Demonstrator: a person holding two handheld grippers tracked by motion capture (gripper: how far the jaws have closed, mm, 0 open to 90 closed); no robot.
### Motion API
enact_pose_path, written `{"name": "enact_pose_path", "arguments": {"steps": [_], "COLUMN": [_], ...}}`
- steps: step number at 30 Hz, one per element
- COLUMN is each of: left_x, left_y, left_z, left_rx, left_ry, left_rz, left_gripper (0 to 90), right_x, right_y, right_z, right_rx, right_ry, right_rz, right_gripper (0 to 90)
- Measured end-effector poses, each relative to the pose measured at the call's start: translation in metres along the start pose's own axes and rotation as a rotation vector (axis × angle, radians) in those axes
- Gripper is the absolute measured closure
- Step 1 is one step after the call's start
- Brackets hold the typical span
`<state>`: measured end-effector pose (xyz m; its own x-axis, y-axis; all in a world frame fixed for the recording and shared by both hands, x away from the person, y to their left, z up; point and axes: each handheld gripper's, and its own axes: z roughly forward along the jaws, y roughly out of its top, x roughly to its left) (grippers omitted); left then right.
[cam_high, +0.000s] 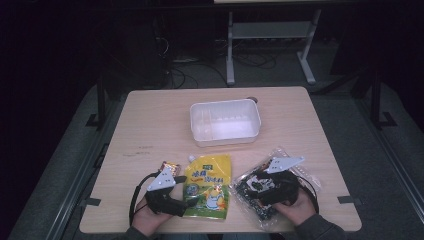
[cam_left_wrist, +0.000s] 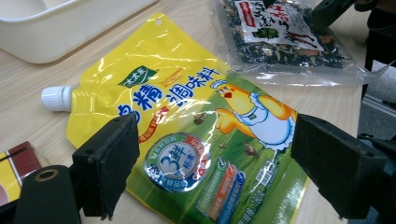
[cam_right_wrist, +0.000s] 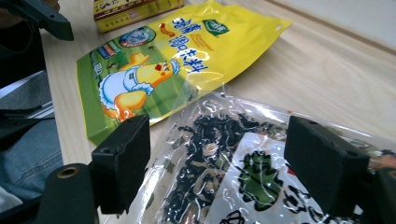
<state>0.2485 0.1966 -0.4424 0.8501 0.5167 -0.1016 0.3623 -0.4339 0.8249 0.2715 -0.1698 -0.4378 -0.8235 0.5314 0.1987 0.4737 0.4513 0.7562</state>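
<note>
Finding: both grippers stand open over their packets, nothing gripped. The left gripper hangs with jaws wide apart above the yellow spouted pouch; in the left gripper view the pouch lies flat on the table between and beyond the two pads, neither pad touching it. The right gripper likewise stands with jaws spread above the clear packet of dried black food, which in the right gripper view lies under the gap, untouched.

Risks, as judged from this position:
- Both packets lie flat and glossy — jaws closing from above may slide off the film or pinch only a wrinkle, so that the packet drops on lifting.
- The clear packet's edge lies close against the pouch's right side (whether it overlaps I cannot tell); raising one could drag the other.
- The small red-and-yellow packet sits just beside the left gripper and could be nudged.
- The pouch's white cap points toward the white tray, which stands farther back — a poor grip could let the pouch swing against the rim.
</note>
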Motion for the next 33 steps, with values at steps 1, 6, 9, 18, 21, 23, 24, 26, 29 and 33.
{"name": "enact_pose_path", "arguments": {"steps": [1, 6, 9, 18, 21, 23, 24, 26, 29, 33], "left_x": [0.000, 0.001, 0.002, 0.001, 0.002, 0.002, 0.003, 0.003, 0.003, 0.002], "left_y": [0.001, 0.001, 0.001, 0.002, 0.002, 0.002, 0.002, 0.002, 0.002, 0.002], "left_z": [0.000, -0.001, -0.001, -0.003, -0.004, -0.004, -0.004, -0.004, -0.004, -0.004], "left_rx": [0.004, 0.010, 0.012, 0.007, 0.001, -0.003, -0.002, 0.001, 0.004, 0.004], "left_ry": [0.008, 0.024, 0.024, 0.029, 0.034, 0.037, 0.037, 0.037, 0.038, 0.038], "left_rz": [0.010, 0.019, 0.018, 0.018, 0.012, 0.008, 0.007, 0.010, 0.012, 0.010], "left_gripper": [14.9, 14.9, 14.9, 14.9, 14.9, 14.9, 14.9, 14.9, 14.9, 14.9], "right_x": [-0.001, -0.005, -0.006, -0.011, -0.016, -0.018, -0.019, -0.023, -0.031, -0.039], "right_y": [0.000, -0.001, -0.001, 0.005, 0.007, 0.008, 0.008, 0.008, 0.006, 0.001], "right_z": [-0.001, -0.006, -0.008, -0.024, -0.036, -0.043, -0.046, -0.051, -0.059, -0.069], "right_rx": [-0.005, -0.013, -0.013, -0.018, -0.037, -0.046, -0.048, -0.049, -0.044, -0.047], "right_ry": [-0.001, -0.005, -0.017, -0.043, -0.081, -0.094, -0.101, -0.111, -0.130, -0.158], "right_rz": [0.005, 0.018, 0.024, 0.058, 0.072, 0.083, 0.087, 0.101, 0.129, 0.166], "right_gripper": [21.8, 21.8, 20.8, 20.4, 21.5, 22.2, 22.3, 22.6, 22.7, 23.0]}}
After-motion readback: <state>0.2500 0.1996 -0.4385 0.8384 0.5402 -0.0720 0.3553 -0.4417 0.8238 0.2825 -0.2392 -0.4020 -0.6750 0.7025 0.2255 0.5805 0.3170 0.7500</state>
